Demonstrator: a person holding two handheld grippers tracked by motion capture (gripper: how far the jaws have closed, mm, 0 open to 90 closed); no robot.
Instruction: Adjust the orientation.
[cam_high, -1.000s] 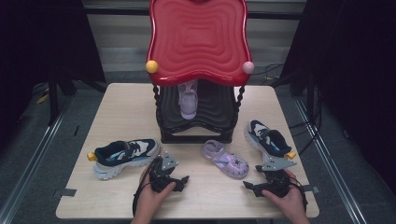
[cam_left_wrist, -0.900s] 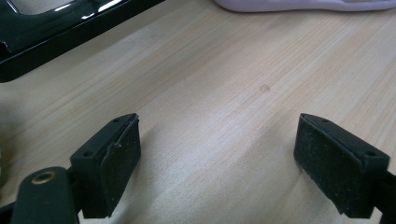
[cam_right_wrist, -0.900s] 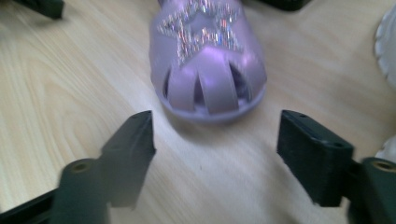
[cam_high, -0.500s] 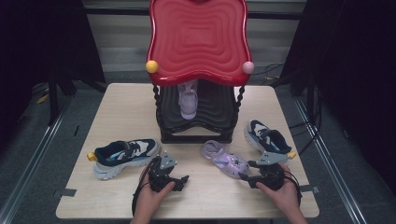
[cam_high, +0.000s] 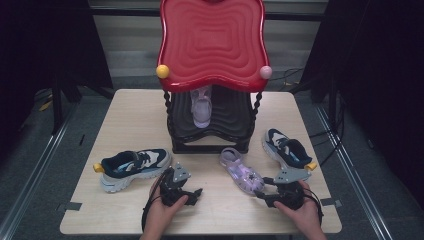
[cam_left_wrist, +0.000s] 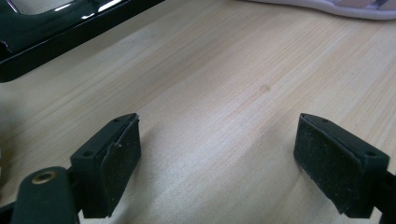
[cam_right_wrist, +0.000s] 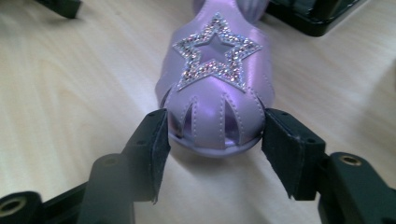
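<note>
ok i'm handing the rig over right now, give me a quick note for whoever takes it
Left gripper: open, empty, low over the bare table.
Right gripper: open, jaws either side of the toe of the purple sandal, not clamped.
Matching sandal already sits on the black shelf of the red-topped rack.
Two navy sneakers, left and right, lie on the table.
Probably left: grip the sandal, shelve it.

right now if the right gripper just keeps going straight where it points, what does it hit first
The toe of the purple sandal. The right gripper stands open with one jaw on each side of the toe cap, so going on would slide the jaws along the sandal's sides. Whether they already touch it is unclear.
</note>
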